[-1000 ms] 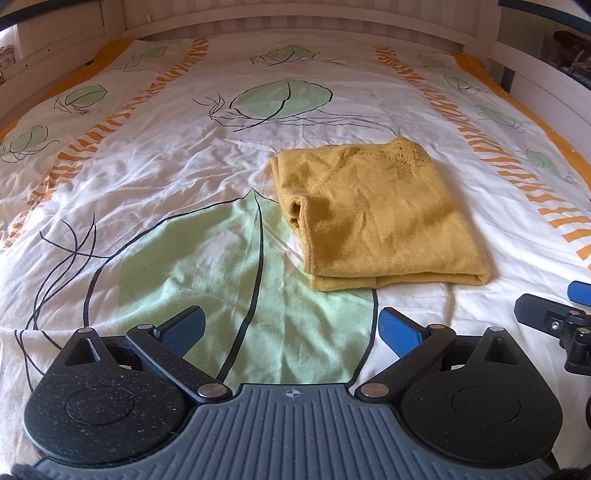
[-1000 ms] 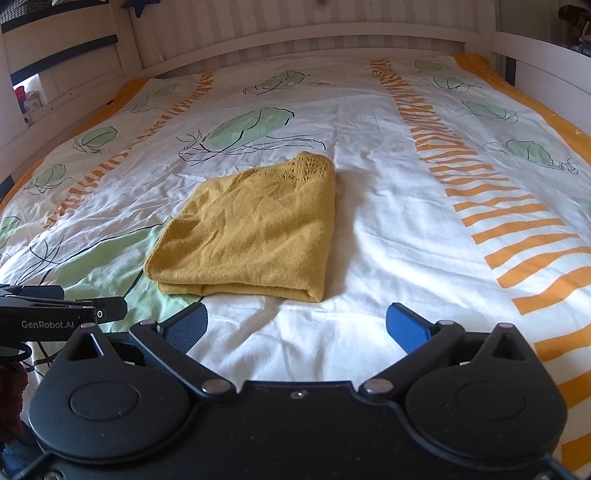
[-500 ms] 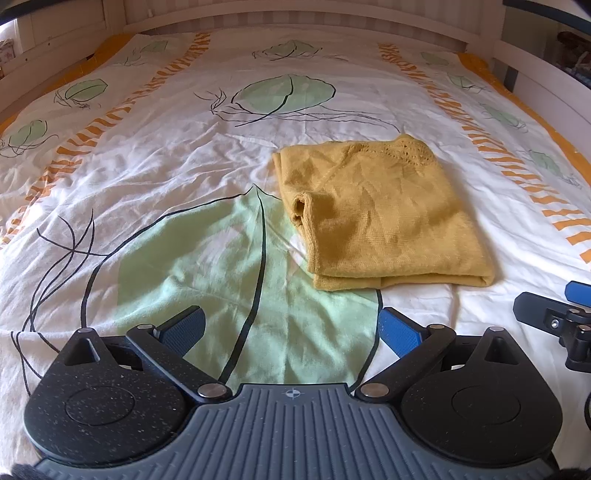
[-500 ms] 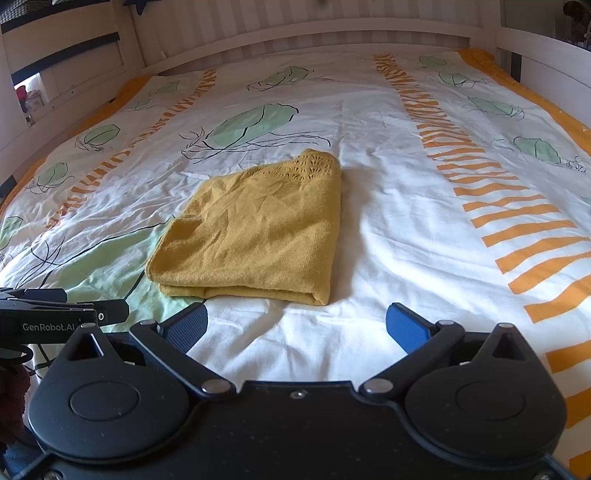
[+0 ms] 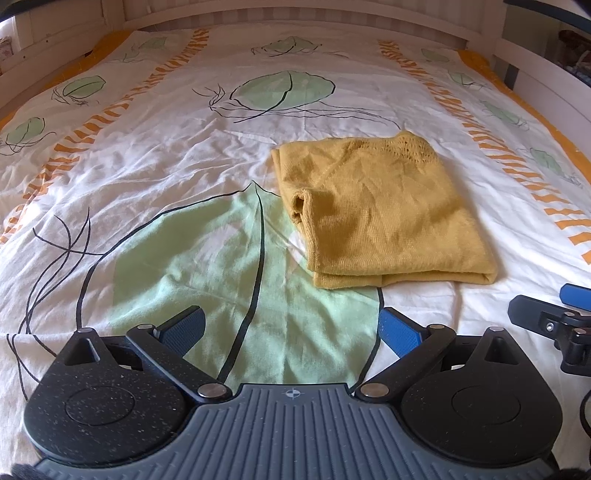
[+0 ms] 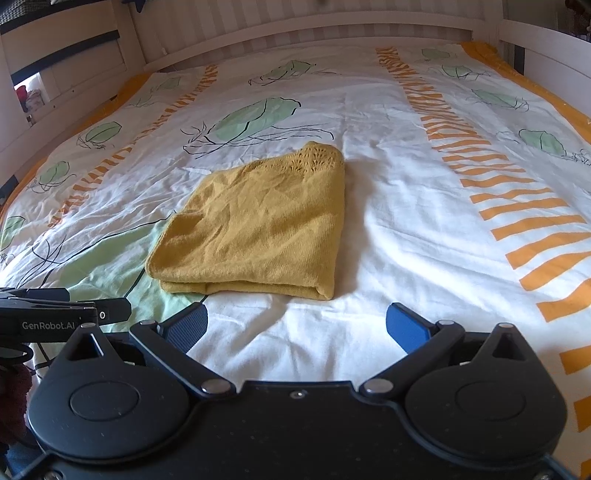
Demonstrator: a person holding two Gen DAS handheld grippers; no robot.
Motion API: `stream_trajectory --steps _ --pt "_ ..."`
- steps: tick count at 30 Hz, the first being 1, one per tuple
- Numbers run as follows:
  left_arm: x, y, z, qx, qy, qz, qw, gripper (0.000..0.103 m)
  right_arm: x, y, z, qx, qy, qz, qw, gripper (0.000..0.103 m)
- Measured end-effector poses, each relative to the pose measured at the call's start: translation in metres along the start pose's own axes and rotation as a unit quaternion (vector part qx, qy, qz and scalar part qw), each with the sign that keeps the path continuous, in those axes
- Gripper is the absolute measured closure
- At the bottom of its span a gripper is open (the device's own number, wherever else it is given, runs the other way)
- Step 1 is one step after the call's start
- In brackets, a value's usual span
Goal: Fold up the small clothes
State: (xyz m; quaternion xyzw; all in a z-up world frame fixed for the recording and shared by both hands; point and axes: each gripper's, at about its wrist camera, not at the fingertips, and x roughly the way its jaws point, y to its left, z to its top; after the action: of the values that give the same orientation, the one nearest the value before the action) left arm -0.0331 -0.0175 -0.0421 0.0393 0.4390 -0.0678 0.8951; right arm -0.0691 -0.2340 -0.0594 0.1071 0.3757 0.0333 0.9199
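Note:
A mustard-yellow knit garment (image 5: pixel 384 210) lies folded into a flat rectangle on the bed; it also shows in the right wrist view (image 6: pixel 255 225). My left gripper (image 5: pixel 291 328) is open and empty, a little short of the garment's near left corner. My right gripper (image 6: pixel 297 326) is open and empty, just short of the garment's near folded edge. Each gripper shows at the edge of the other's view, the right one (image 5: pixel 554 325) and the left one (image 6: pixel 55 317).
The bed cover (image 5: pixel 184 192) is white with green leaf prints and orange stripes. A white wooden bed frame (image 6: pixel 332 26) runs along the far end and both sides.
Both grippers have drawn back slightly and tilted a little; the garment lies as before. Both stay open.

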Motion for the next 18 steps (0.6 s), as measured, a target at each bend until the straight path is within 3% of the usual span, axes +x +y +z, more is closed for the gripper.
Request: stream_trajectory --steps 18 --pt "0.0102 0.0004 0.007 -0.001 0.014 0.001 0.9999 0.002 0.0089 -0.0056 0.0059 0.007 0.01 0.005 1.0 0.001"
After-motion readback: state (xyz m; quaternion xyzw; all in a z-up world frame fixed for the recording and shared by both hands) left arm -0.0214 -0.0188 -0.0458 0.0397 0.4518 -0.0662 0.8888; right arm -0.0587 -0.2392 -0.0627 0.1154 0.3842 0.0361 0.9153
